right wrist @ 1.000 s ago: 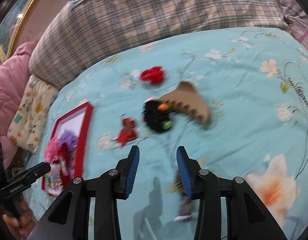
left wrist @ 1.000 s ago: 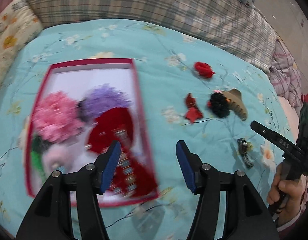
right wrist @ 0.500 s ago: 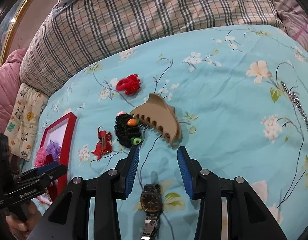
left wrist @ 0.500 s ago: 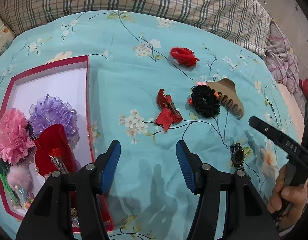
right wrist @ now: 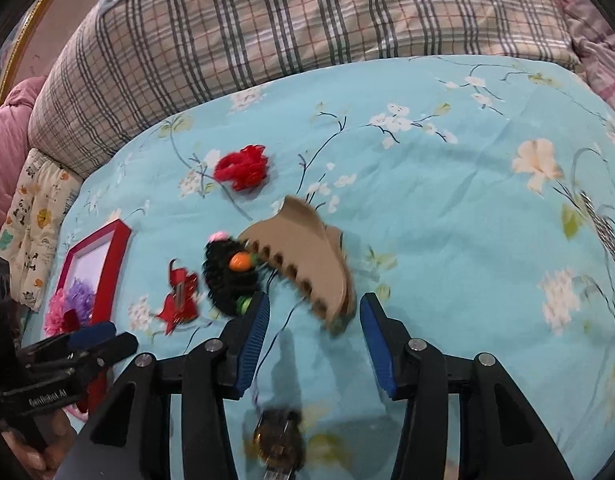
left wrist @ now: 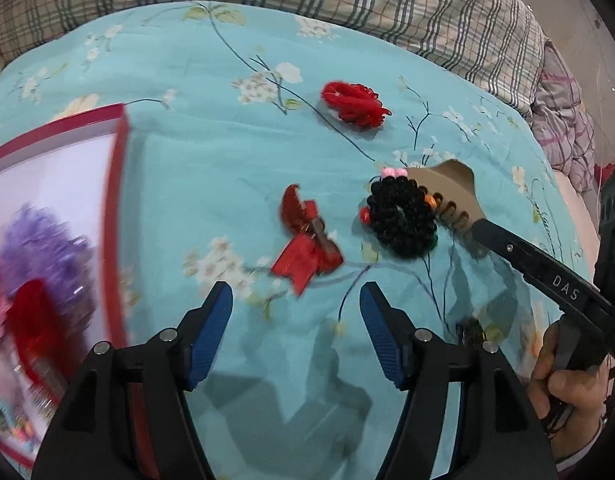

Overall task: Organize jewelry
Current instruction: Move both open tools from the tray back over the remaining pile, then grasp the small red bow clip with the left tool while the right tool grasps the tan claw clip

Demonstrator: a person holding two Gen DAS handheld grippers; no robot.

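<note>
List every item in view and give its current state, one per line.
Left hand-held gripper: jaws opening, nothing between them.
Right hand-held gripper: jaws opening, tan claw clip's end between them, not pressed.
Red box: open, holding fluffy hair pieces.
Tan claw clip: lying loose on the quilt, touching the black beaded tie.
Black beaded tie: loose on the quilt.
Red bow clip: loose on the quilt.
Red scrunchie: loose on the quilt.
Wristwatch: on the quilt, blurred.

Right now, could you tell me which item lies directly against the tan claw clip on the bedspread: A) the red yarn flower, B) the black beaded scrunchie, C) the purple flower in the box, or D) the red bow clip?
B: the black beaded scrunchie sits right up against the toothed edge of the tan claw clip, while the red yarn flower and red bow clip lie apart from it.
</note>
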